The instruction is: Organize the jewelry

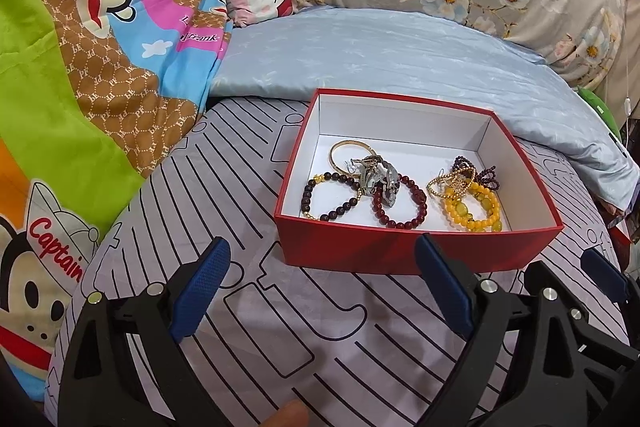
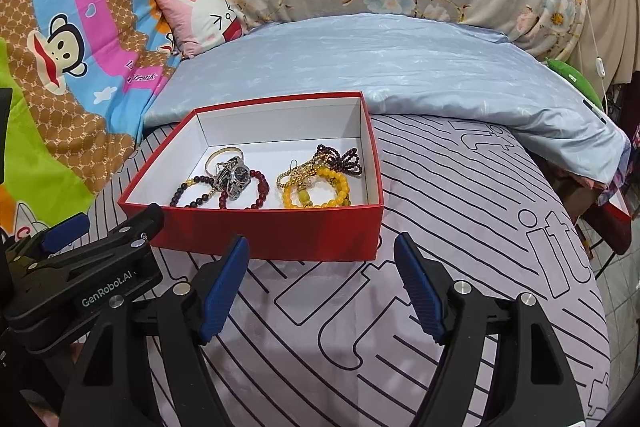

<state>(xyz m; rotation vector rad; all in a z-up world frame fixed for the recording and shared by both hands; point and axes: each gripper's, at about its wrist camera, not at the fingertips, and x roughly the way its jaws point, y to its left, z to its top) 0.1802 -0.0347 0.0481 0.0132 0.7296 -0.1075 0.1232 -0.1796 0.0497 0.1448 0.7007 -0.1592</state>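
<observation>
Both the left gripper [image 1: 320, 291] and right gripper [image 2: 322, 287] hover with fingers apart, empty, just before the red box [image 1: 420, 247]; inside lies the jewelry [image 1: 400, 187], tangled; approach from above, lift one bracelet singly.

An open red box [image 1: 416, 247] with a white inside sits flat on the bed. Inside, toward its left: a gold bangle [image 1: 347, 151], a steel watch [image 2: 236, 175] and two dark red bead bracelets [image 1: 400, 205]. Toward its right: yellow bead bracelets [image 1: 474, 207] under a tangled gold chain [image 2: 298, 171] and purple beads [image 2: 344, 157].
</observation>
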